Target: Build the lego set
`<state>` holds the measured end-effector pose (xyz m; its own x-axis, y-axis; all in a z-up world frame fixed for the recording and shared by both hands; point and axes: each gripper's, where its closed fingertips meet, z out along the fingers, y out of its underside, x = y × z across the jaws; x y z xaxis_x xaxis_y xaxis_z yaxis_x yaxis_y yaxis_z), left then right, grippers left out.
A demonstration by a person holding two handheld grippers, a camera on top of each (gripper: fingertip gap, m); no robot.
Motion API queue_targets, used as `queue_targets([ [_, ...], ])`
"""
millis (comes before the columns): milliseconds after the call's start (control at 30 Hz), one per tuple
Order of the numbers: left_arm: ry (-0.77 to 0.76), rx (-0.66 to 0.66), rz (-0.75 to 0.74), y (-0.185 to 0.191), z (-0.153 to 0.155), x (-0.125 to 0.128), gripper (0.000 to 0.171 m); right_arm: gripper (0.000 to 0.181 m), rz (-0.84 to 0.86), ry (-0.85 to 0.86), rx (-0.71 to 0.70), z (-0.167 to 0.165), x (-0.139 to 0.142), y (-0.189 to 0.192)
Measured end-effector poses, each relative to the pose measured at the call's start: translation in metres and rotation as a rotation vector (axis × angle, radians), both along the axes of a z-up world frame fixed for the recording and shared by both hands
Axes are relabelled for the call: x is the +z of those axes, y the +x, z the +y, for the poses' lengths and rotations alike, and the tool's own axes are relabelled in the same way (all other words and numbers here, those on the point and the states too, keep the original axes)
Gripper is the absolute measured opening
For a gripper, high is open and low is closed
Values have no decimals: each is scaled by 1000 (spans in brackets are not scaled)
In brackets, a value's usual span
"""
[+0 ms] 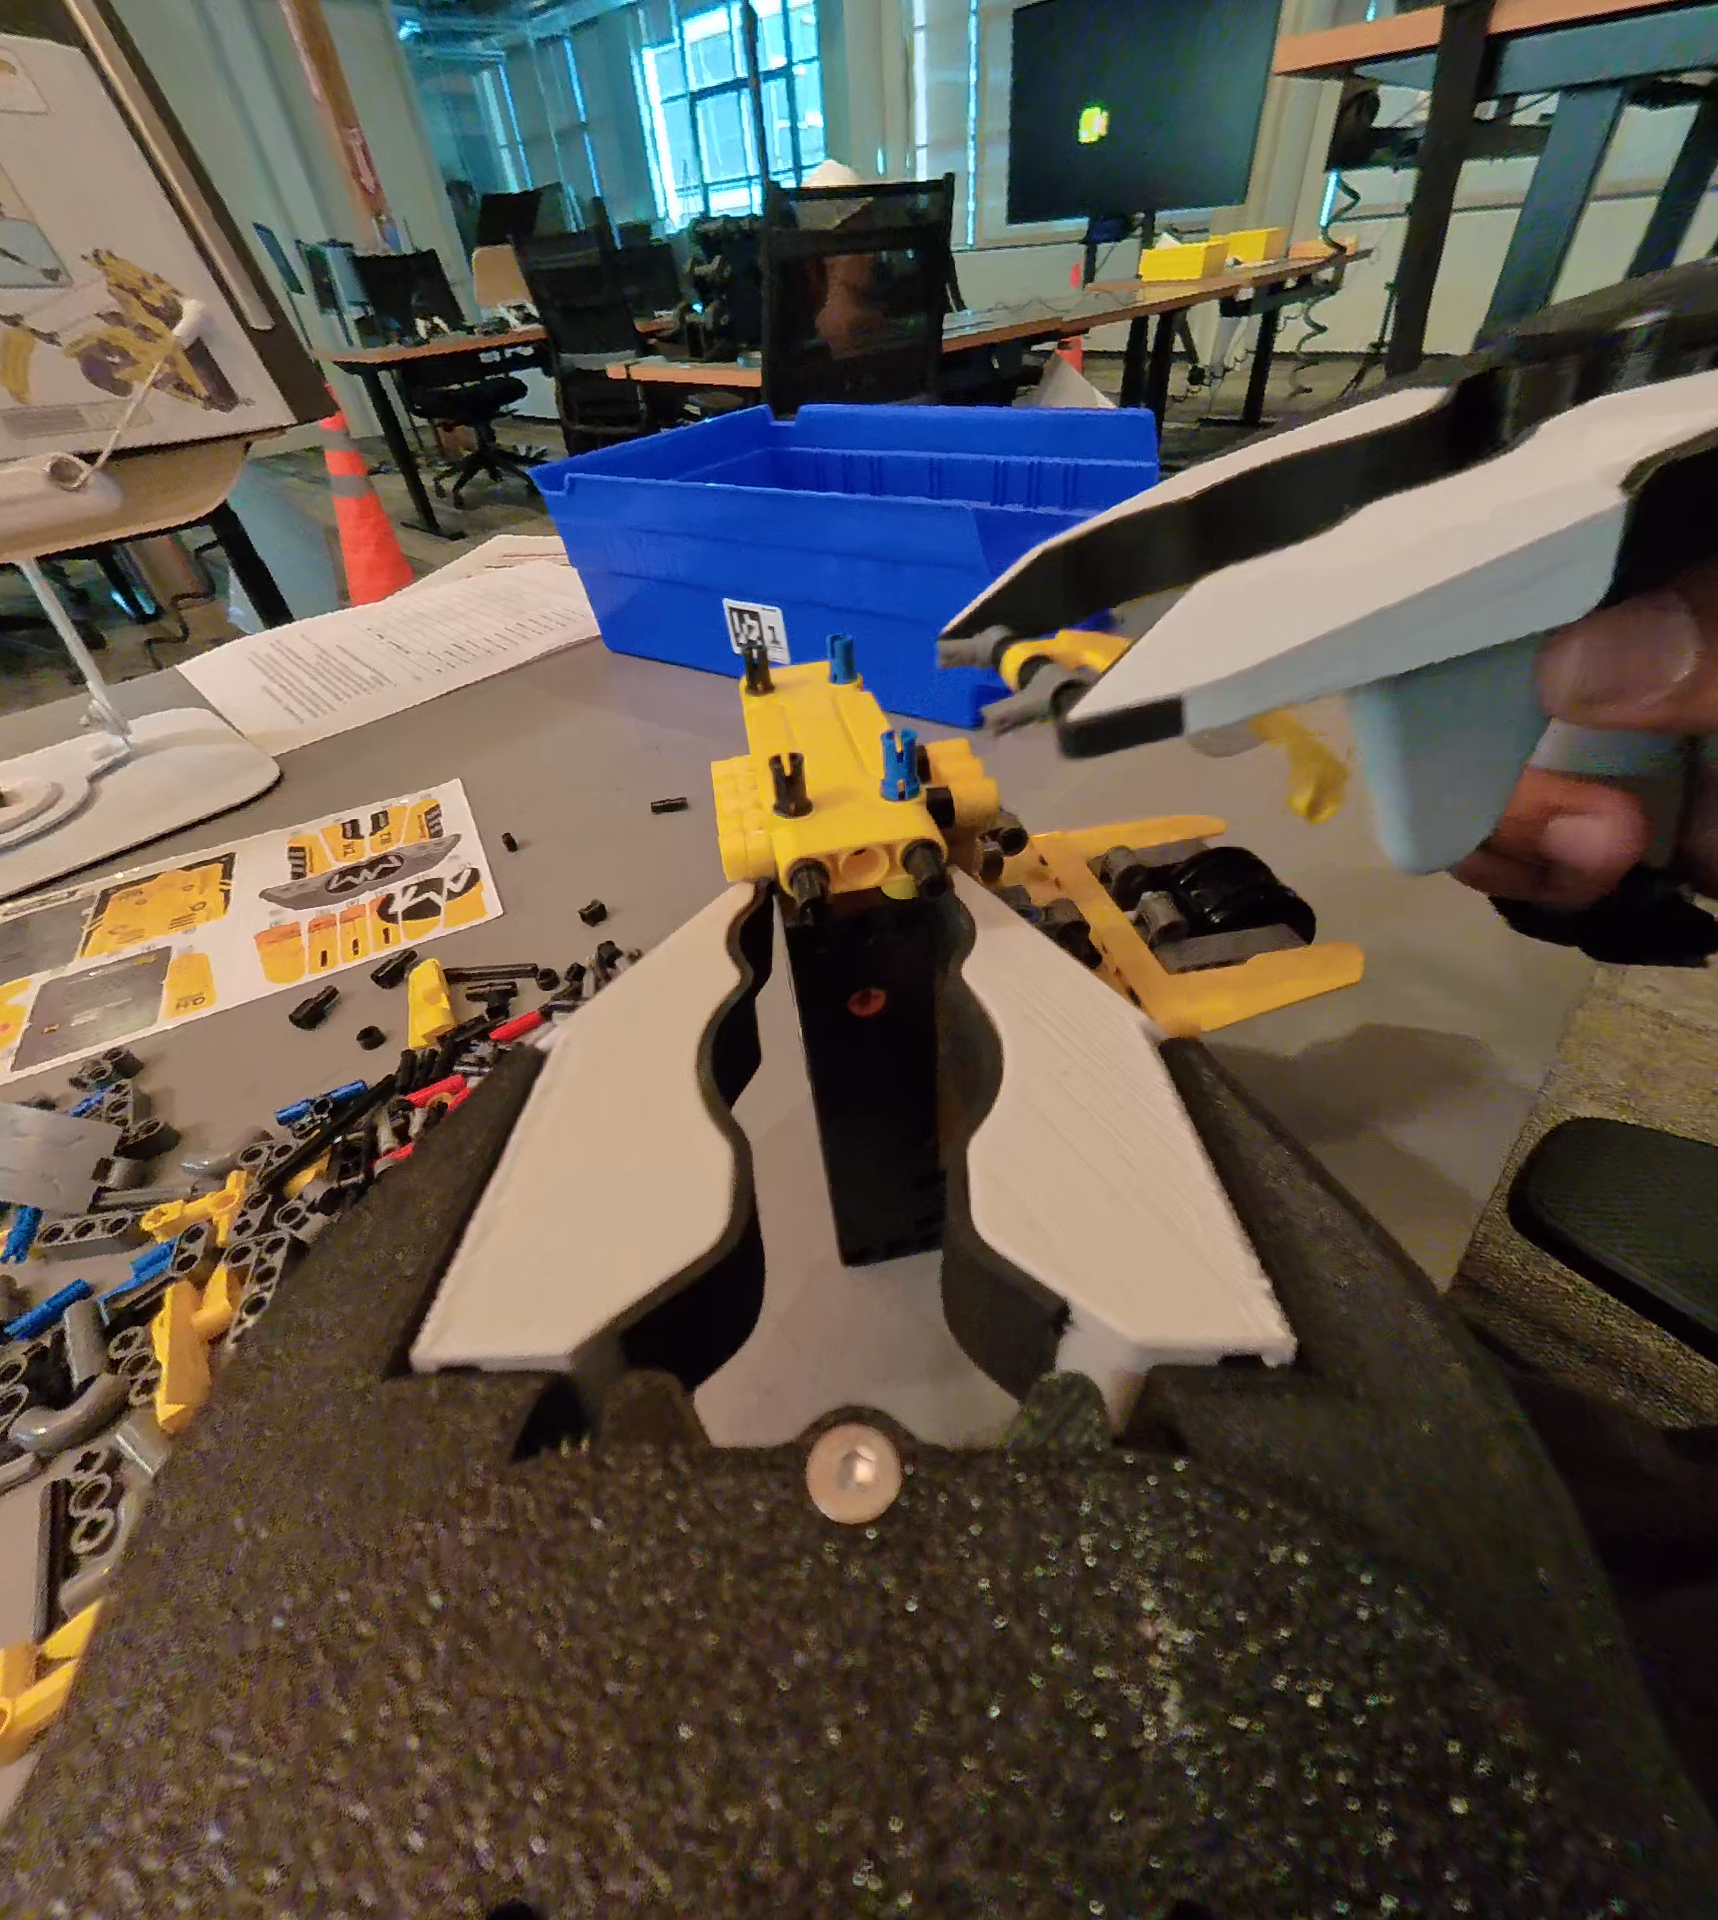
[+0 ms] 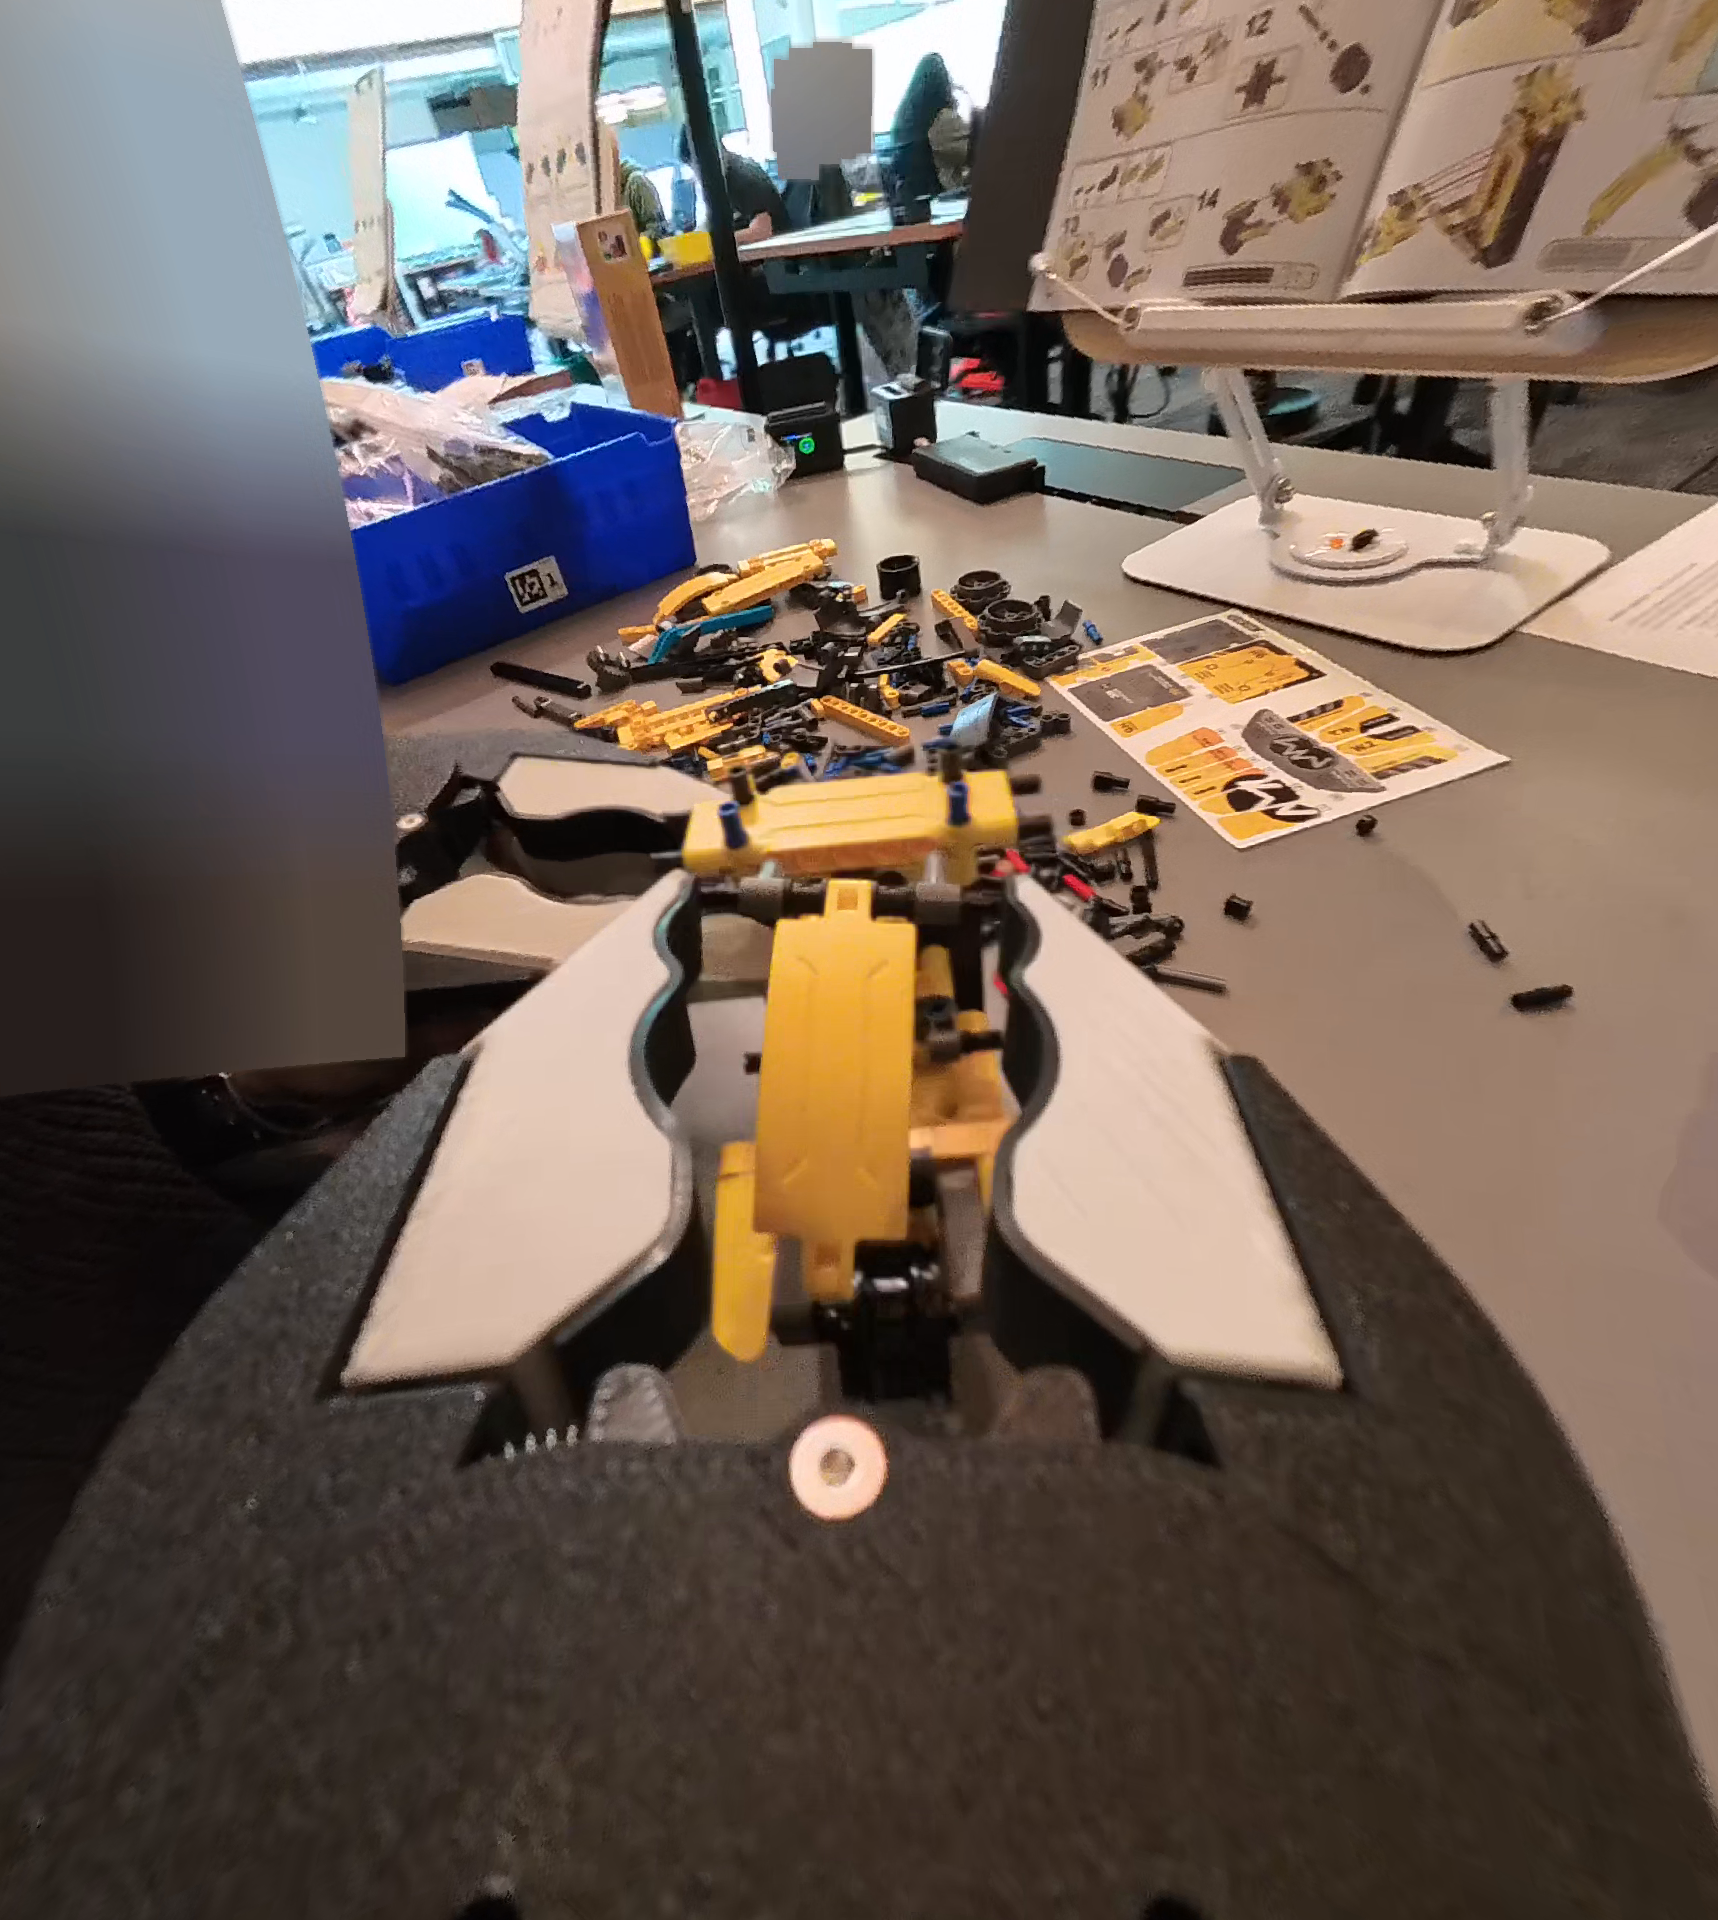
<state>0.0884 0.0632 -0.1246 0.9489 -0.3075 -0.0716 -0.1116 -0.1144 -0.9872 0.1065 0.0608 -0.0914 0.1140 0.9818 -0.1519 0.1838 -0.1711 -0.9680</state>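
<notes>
The left hand-held gripper [image 1: 860,894] pinches a black block [image 1: 870,1081] between its fingers, with a yellow pinned piece [image 1: 834,779] standing on the block's far end above the grey tabletop [image 1: 626,727]. The right hand-held gripper [image 2: 850,904] is closed on a curved yellow sub-assembly [image 2: 839,1081], whose grey cross-bar sits at the fingertips; in the left wrist view that gripper [image 1: 1021,675] comes in from the right, its load just beside the blue and black pins of the yellow piece, and whether they touch cannot be told. A yellow frame [image 1: 1198,914] with black parts lies on the tabletop just right of the left gripper, a blue bin [image 1: 834,540] stands behind it, and loose pieces [image 1: 159,1195] and a sticker sheet [image 1: 211,925] lie to the left. An open instruction booklet [image 2: 1406,156] rests on a white stand [image 2: 1374,582]. Likely risks: both builds are held by narrow grips, so any sideways push where they meet could twist one in its fingers or pop a pin loose; the sub-assembly hangs long behind the right fingertips and could pivot; a dropped part would fall among the loose pieces and be hard to find.
</notes>
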Motion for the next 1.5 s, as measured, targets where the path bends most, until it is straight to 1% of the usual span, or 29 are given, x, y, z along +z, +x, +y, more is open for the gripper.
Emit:
queue_targets([
  [100, -6, 1, -16, -2, 1, 0, 30, 57, -10, 9, -76, 18, -2, 18],
  [200, -15, 2, -46, -5, 1, 0, 29, 57, -72, 36, -210, 49, -12, 50],
  [267, -22, -3, -69, -6, 1, 0, 29, 57, -154, 7, -280, 69, -31, 74],
  [333, -25, -5, -79, -7, 2, 0, 29, 57, -245, -60, -318, 80, -59, 93],
  [433, -23, -3, -75, -7, 2, 0, 29, 57, -309, -109, -325, 79, -92, 103],
  [533, -24, -4, -77, -7, 2, 0, 29, 57, -385, -61, -340, 77, -108, 105],
  [600, -25, -6, -80, -7, 2, 0, 29, 58, -414, -28, -351, 78, -110, 104],
  [700, -25, -7, -80, -7, 2, 0, 29, 58, -470, -34, -348, 78, -118, 105],
  [900, -26, -8, -84, -7, 2, 0, 29, 58, -517, -27, -356, 78, -125, 108],
  [1067, -27, -11, -87, -7, 2, 0, 29, 59, -480, -19, -425, 81, -117, 116],
  [1233, -28, -13, -89, -7, 2, 0, 30, 59, -431, -37, -465, 74, -108, 121],
  [1267, -28, -13, -89, -7, 2, 0, 30, 56, -429, -32, -468, 72, -106, 122],
  [1400, -28, -13, -89, -7, 2, 0, 30, 25, -412, -23, -456, 66, -101, 124],
  [1500, -27, -13, -88, -6, 1, 1, 29, 25, -444, -39, -456, 67, -109, 126],
])
